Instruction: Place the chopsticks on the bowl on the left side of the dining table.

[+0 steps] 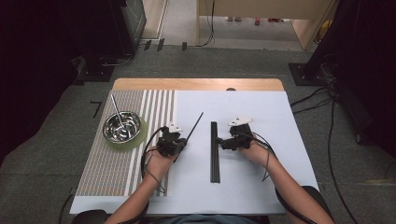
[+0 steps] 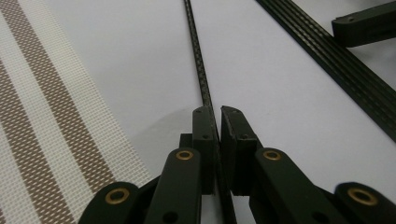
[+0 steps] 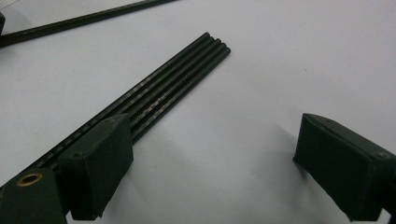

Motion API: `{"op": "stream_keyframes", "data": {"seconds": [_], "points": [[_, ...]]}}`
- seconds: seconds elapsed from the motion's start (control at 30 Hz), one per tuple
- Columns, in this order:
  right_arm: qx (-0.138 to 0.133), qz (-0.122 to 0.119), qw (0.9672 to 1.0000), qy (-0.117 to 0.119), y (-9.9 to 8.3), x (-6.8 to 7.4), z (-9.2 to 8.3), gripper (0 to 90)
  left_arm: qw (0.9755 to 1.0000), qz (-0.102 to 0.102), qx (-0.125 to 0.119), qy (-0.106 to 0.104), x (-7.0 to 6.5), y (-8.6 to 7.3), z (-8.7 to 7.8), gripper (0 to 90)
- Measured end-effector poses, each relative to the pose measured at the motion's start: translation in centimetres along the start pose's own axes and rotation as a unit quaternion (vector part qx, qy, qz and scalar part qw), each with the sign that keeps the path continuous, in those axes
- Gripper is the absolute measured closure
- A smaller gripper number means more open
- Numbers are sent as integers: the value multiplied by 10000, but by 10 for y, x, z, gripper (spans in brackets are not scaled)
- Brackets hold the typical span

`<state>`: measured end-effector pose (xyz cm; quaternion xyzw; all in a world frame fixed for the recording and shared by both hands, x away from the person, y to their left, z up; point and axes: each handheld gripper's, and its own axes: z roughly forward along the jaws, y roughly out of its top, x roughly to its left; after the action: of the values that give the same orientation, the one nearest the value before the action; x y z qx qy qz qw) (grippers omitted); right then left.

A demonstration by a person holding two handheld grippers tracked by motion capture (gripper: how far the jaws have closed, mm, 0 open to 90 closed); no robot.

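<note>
A single thin black rod (image 1: pixel 194 127) lies slanted on the white sheet (image 1: pixel 261 177), and my left gripper (image 1: pixel 182 141) is shut on its lower part. In the left gripper view the rod (image 2: pixel 198 60) runs up from between the closed jaws of the left gripper (image 2: pixel 218 116). A bundle of several black rods (image 1: pixel 214 151) lies straight at the middle of the table. My right gripper (image 1: pixel 220 142) stands open at the bundle's right side. In the right gripper view the bundle (image 3: pixel 177 79) passes under one jaw of the right gripper (image 3: pixel 210 144), while the other jaw hangs over bare sheet.
A steel bowl (image 1: pixel 122 127) with a metal stick in it sits on a green coaster on the striped mat (image 1: pixel 112 163) at the left. The table's wooden far edge (image 1: pixel 198 84) lies beyond. Cables trail over the floor on the right.
</note>
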<state>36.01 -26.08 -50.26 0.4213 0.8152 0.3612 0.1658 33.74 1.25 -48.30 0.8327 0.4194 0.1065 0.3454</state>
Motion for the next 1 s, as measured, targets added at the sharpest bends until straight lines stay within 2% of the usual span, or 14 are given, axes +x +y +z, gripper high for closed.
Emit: {"op": "stream_keyframes", "data": {"seconds": [0.1, 0.3, 0.37, 0.4, 0.43, 0.53, 0.7, 0.83, 1.0], "points": [[0, -1, 10000, 0, 0, 0, 0, 110, 9999, 98, 3, -58, -4, 1, -1, 868], [-2, -8, 10000, 0, 0, 0, 0, 110, 9998, 187, 3, 19, -6, -2, 1, 864], [-3, -7, 10000, 0, 0, 0, 0, 110, 9996, 278, -10, 42, -7, -3, 1, 863], [-8, -8, 10000, -2, 0, 0, 0, 110, 9993, 361, -59, 74, -8, -5, 1, 860], [-8, -8, 10000, -2, 0, 0, 0, 110, 9993, 361, -59, 74, -8, -5, 1, 859], [-5, -10, 10000, -4, 0, 0, 0, 110, 9983, 486, -282, 122, -10, -11, 2, 858], [1, -12, 10000, -5, 0, 0, 0, 110, 9989, 413, -216, 51, -8, -9, 2, 864], [-1, -9, 10000, 2, 0, 0, 0, 110, 9996, 244, -119, -107, -3, -5, 1, 873], [2, -3, 10000, -3, 0, 0, 0, 110, 9996, 240, -111, -136, 0, -3, 0, 875]]}}
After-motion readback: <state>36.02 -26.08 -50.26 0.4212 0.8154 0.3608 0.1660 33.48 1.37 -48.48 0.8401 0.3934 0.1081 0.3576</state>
